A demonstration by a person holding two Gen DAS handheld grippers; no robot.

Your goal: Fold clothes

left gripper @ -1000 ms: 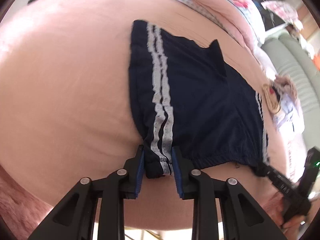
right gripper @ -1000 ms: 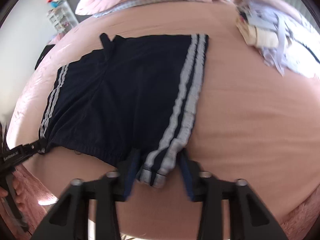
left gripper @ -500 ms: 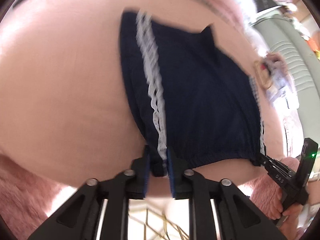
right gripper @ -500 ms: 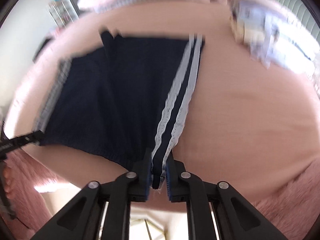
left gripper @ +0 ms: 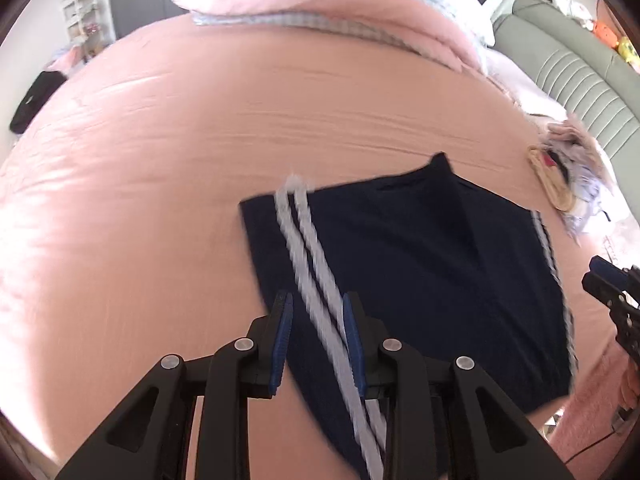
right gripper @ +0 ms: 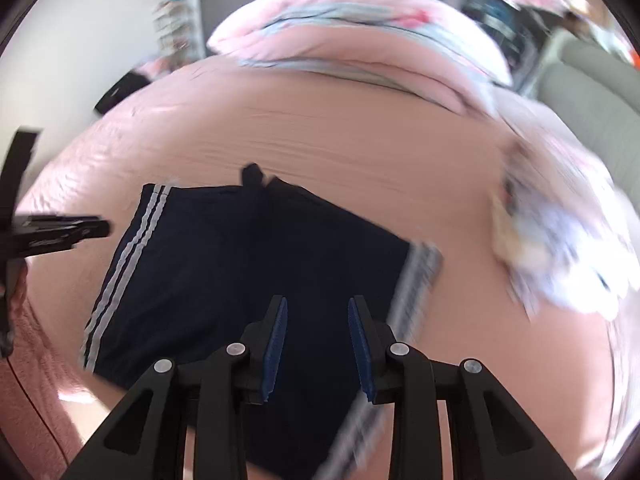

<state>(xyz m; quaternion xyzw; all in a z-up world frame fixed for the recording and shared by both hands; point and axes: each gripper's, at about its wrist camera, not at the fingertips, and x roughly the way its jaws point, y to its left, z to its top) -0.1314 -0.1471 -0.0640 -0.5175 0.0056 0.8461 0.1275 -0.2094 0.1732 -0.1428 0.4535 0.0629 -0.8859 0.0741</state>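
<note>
Whereas half a second ago the left gripper (left gripper: pixel 316 340) was being clamped on the near striped waistband corner of the navy shorts (left gripper: pixel 420 280), in the left wrist view its blue pads (left gripper: pixel 282 340) are now being held wide apart, with nothing gripped, and the white double stripe (left gripper: pixel 316 264) is running loose between them. The shorts are being left spread flat on the pink bedsheet (left gripper: pixel 160 184), nearer the right side, with a heap of other clothes (left gripper: pixel 572 184) lying at far right.

In the right wrist view, blurred by motion, the right gripper (right gripper: pixel 316 340) is likewise being held open and empty above the dark cloth, where earlier it was pinching the other striped corner.

Both corners are judged released after a smoothing tug, so the shorts are being readied flat for a fold.
</note>
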